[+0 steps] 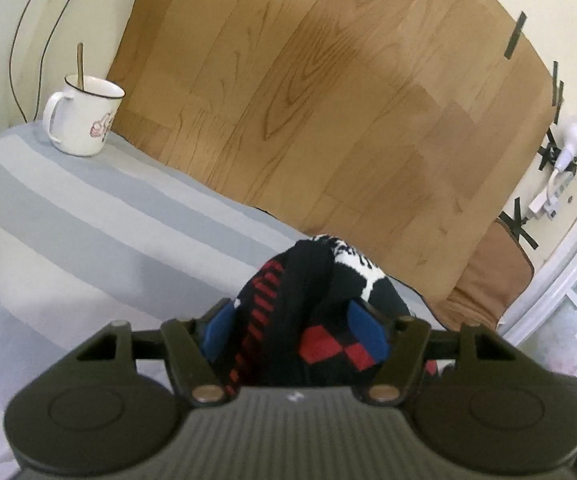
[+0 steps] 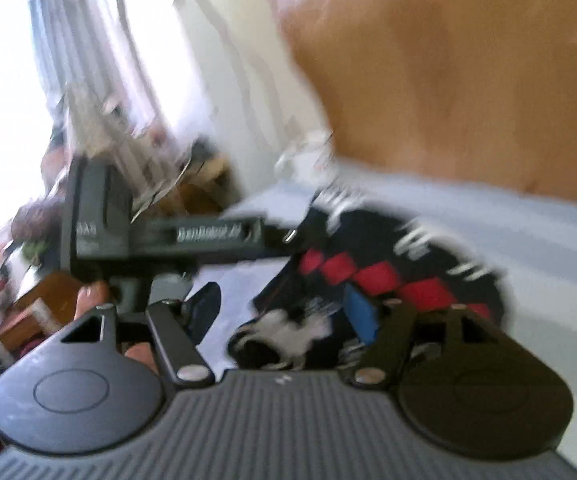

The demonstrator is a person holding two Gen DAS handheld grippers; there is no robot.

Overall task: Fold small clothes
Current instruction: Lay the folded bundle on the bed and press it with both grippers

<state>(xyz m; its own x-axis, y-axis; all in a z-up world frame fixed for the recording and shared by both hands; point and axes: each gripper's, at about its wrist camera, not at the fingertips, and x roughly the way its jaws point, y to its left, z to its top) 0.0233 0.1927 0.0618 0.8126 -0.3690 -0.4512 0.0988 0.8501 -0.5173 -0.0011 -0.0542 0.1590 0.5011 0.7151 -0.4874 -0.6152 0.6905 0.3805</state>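
Blue pads of my left claw [image 1: 296, 330] spread around a bunched black-red patterned garment [image 1: 312, 280], no firm pinch; right claw [image 2: 284, 312] spread over it on grey-striped sheet [image 1: 88, 208]. Far-left: enamel mug [image 1: 82, 118].

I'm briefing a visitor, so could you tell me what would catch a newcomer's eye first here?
The black garment with red checks and white marks stands out, bunched between the pads of the left tool on the grey striped cloth. A white mug with a spoon stands at the far left corner.
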